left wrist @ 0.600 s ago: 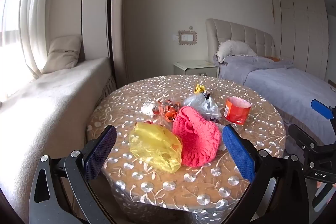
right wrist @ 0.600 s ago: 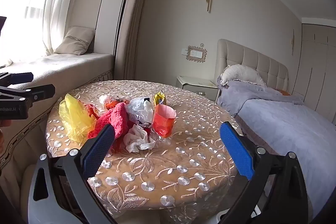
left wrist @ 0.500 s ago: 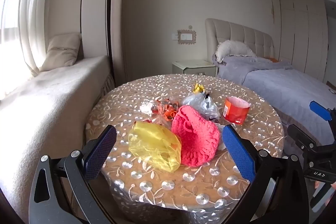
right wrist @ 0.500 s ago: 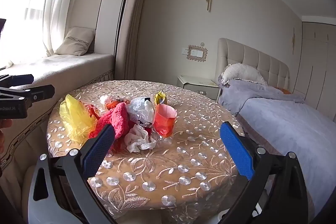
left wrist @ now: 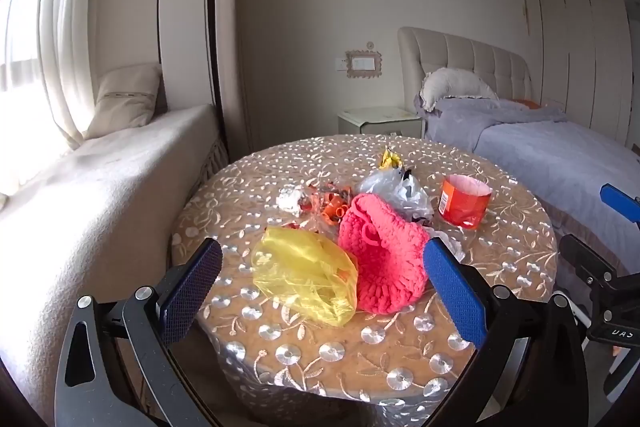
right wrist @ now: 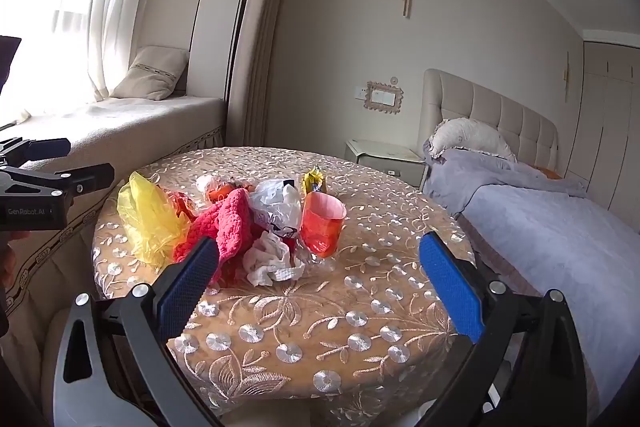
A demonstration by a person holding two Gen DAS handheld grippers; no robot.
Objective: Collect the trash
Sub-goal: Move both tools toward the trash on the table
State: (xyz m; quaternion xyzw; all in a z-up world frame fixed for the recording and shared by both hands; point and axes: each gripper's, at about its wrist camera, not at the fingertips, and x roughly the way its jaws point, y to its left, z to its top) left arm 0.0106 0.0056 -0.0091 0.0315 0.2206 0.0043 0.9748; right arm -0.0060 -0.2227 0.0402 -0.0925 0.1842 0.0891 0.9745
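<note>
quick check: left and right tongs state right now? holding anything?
Left tongs: open, holding nothing, short of the yellow plastic bag.
Right tongs: open, holding nothing, short of the crumpled white tissue.

The left gripper (left wrist: 322,287) hangs at the near edge of the table, jaws spread wide with nothing between them. The right gripper (right wrist: 318,283) hangs at the table's edge too, tilted a little downward, jaws equally wide and empty. Each is visible in the other's view, well apart, side by side.
</note>
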